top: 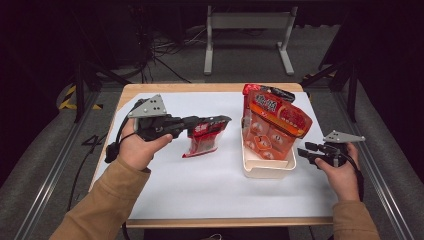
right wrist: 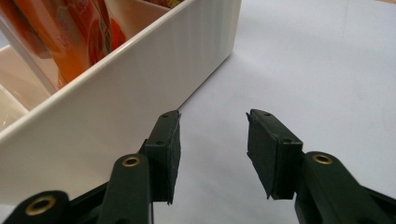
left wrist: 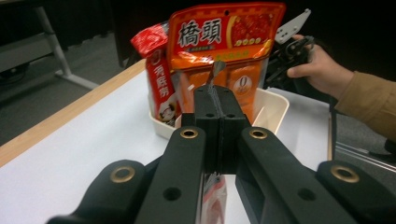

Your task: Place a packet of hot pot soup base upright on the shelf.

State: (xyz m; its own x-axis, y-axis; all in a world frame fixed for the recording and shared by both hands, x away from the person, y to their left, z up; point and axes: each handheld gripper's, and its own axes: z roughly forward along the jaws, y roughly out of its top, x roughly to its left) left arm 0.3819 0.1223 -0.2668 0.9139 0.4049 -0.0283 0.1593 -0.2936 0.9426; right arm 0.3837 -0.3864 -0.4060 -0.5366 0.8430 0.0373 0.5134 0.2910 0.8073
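Observation:
My left gripper (top: pixel 224 120) is shut on the top edge of a small red snack pouch (top: pixel 202 141), which hangs from the jaws above the white table cover. In the left gripper view the pouch's clear edge (left wrist: pixel 216 71) sticks up past the closed jaws of the left gripper (left wrist: pixel 217 109). A white bin (top: pixel 267 169) to the right holds a large orange pouch (top: pixel 276 119) standing upright and a red pouch (left wrist: pixel 157 74) behind it. Beside the bin's right wall my right gripper (top: pixel 306 150) is open and holds nothing. Its jaws in the right gripper view (right wrist: pixel 212 149) stand apart next to the bin wall (right wrist: pixel 116 93).
The white cover (top: pixel 210 190) spreads over a wooden table (top: pixel 200 88). Past the far edge, a grey metal stand (top: pixel 247 30) sits on the dark floor. A person's hand (left wrist: pixel 322 70) with the right gripper appears behind the bin in the left gripper view.

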